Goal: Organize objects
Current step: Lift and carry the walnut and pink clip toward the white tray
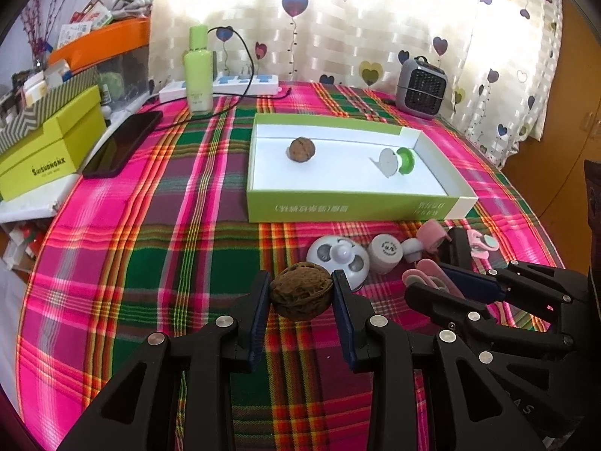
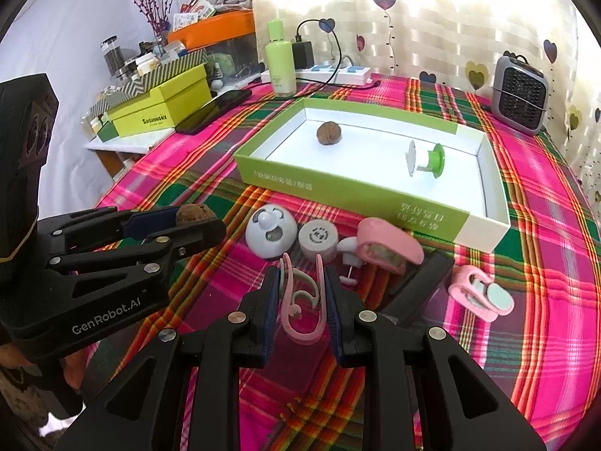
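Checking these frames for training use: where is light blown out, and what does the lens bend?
Left wrist view: backlit curtain blown white, green box edges bowed. Right wrist view: the same curtain glare, plaid tablecloth stripes curving; black corners in both.

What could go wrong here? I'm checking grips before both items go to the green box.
1. The walnut is round and held only at its sides by the left gripper; it might slip out and roll off the cloth.
2. The right gripper is squeezing a thin pink clip, which could twist or spring free.
3. The walnut in the box and the green spool lie loose, so a drop could knock them.
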